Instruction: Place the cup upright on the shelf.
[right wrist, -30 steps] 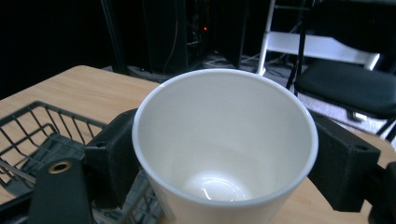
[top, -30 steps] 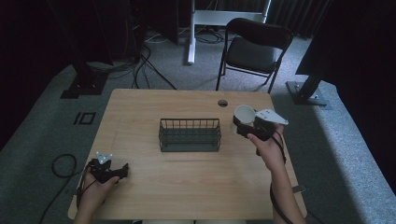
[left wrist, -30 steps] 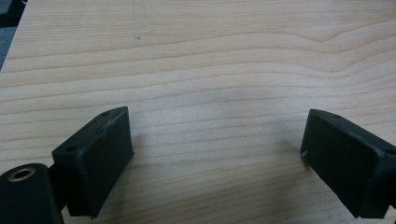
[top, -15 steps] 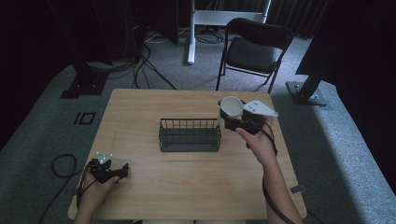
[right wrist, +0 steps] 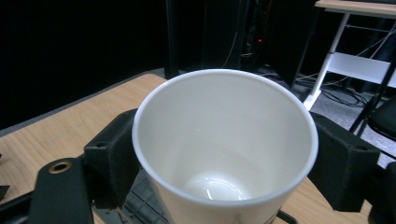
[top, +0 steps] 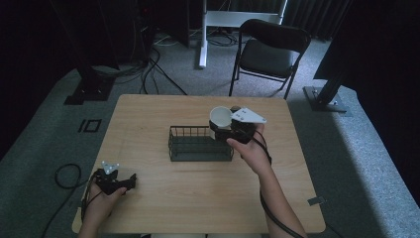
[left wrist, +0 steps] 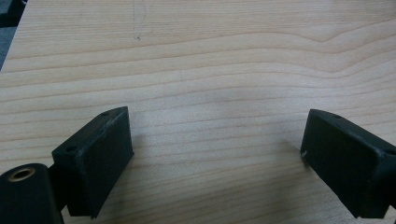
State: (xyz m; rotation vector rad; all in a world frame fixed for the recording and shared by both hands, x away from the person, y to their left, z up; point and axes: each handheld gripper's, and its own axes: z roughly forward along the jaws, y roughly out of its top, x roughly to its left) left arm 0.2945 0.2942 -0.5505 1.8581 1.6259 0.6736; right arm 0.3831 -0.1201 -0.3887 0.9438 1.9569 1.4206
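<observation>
Dark curtains and black stands ring the room, and a black folding chair (top: 270, 49) sits on the grey carpet at about 12 o'clock, beyond the bench (top: 163, 203). Its top is pale wood with wavy grain. Near the middle of the bench stands a black wire basket (top: 198, 144), long and low. The right claw (top: 221, 132) is up over the basket's 3 o'clock end, with a grey three-cornered plate on top and a cable trailing back along the person's arm. It squeezes a white paper cup (top: 220, 119) from both sides. In the right gripper view the cup (right wrist: 224, 149) stands upright with its mouth open to the camera, white and bare inside, and one black jaw presses on each side of it. The basket's wires peek out just under the cup. The left claw (top: 128, 180) rests low near the bench's 8 o'clock corner, well apart from the basket, held in the person's left hand (top: 101, 203). In the left gripper view its two black jaws are spread wide, with bare wood between them.
</observation>
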